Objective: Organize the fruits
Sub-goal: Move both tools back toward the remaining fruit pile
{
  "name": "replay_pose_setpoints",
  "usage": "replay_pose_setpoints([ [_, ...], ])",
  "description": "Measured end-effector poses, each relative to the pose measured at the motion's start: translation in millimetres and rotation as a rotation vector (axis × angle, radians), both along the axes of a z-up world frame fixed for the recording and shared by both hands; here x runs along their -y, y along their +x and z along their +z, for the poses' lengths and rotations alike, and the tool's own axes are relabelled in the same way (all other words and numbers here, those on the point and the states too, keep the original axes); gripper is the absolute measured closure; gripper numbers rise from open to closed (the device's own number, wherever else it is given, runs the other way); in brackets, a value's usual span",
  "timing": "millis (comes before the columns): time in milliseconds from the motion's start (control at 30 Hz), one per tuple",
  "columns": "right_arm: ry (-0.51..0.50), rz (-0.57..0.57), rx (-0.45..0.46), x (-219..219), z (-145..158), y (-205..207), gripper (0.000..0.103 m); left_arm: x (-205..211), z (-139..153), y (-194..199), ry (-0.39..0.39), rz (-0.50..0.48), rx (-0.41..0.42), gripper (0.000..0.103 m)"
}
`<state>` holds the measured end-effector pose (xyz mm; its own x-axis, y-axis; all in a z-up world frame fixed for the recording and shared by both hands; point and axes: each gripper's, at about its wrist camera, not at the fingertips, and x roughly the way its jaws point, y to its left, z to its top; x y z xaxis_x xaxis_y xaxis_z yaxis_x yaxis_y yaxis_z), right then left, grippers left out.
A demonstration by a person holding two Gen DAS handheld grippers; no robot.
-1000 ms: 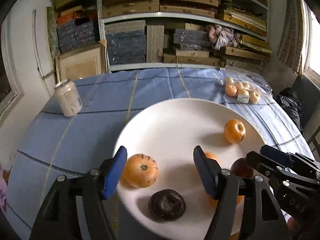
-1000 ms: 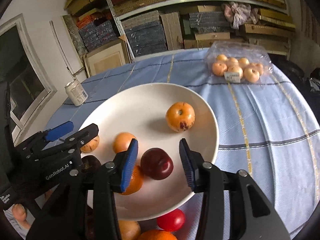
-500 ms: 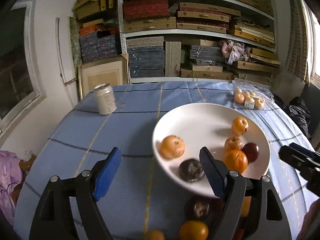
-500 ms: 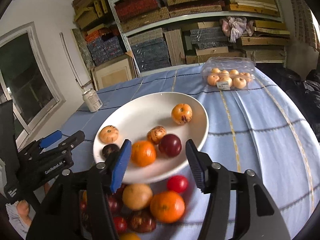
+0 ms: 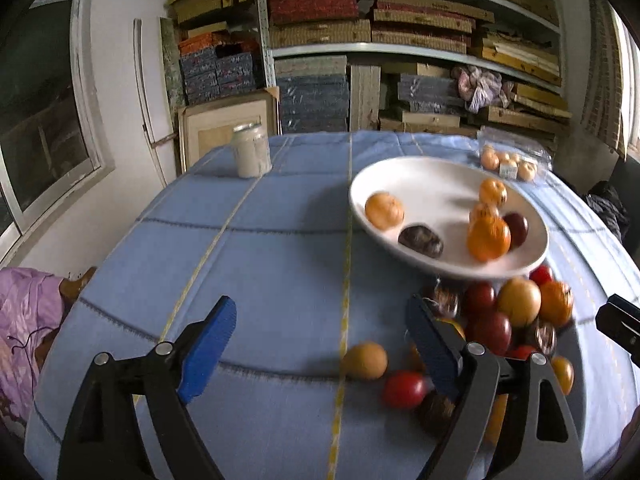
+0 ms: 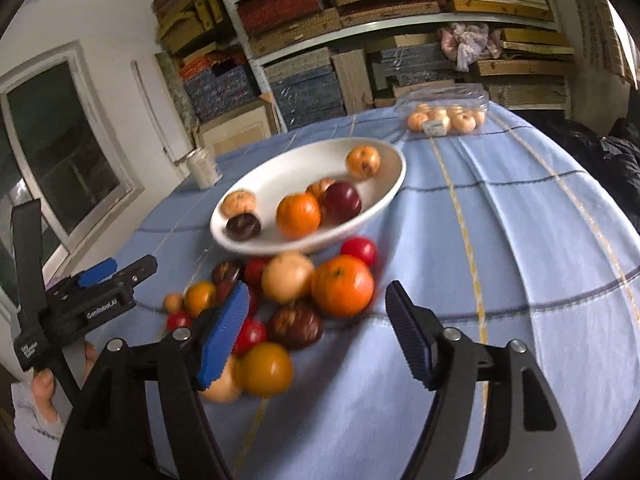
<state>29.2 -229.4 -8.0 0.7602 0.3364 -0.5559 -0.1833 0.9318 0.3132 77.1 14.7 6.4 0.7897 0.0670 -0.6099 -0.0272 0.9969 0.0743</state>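
While both claws, the left claw [image 5: 320, 344] and right claw [image 6: 316, 328], are opening empty, six fruits sit in the white plate [image 6: 384, 192] at centre frame, so the next pick judges to be from the loose fruit pile [image 6: 280, 300] below it.

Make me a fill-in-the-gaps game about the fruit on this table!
1. The plate holding fruit is coloured ____.
2. Loose fruit lies on a cloth coloured ____.
3. The number of fruits on the plate is ____.
4. The small pale fruits at the table's far end sit in a clear plastic ____.

Missing words: white; blue; six; box
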Motion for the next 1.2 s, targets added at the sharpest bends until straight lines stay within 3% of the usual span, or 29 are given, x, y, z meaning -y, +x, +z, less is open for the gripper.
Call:
replay_pose_setpoints([
  [100, -0.012, 0.024, 0.002, -4.2, -1.2, -6.9, 0.033, -6.6, -6.1, -4.7, -0.045, -0.026, -0.049, 0.016],
  [233, 0.027, 0.051, -0.069, -0.2, -10.8, -2.2, 0.029, -18.2, -11.6, -2.7, -0.115, -0.018, -0.094, 0.016],
  [467, 0.203, 0.082, -0.204, 15.5, -25.8, 13.0, 0.03, -41.7, -18.2, 3.4, -0.219, 0.053, -0.149, 0.016],
  [600, 0.24, 0.143, -0.242, 8.3, -30.1, 15.0, 0.034, -49.3, -18.5, 3.7, -0.261, 0.065, -0.159, 0.016],
  [667, 0.26, 0.166, -0.263, 5.3, -32.3, 16.1, 0.04, -49.4, -18.6, 4.4, -0.266, 0.064, -0.164, 0.016],
  [1000, 0.379, 0.205, -0.234, 12.4, -24.9, 13.2, 0.041, -38.9, -17.0, 2.9, -0.207, 0.053, -0.157, 0.015],
  [1200, 0.362, 0.207, -0.303, 4.9, -35.3, 18.6, 0.041, -38.0, -14.5, -0.1, -0.183, 0.063, -0.135, 0.006],
])
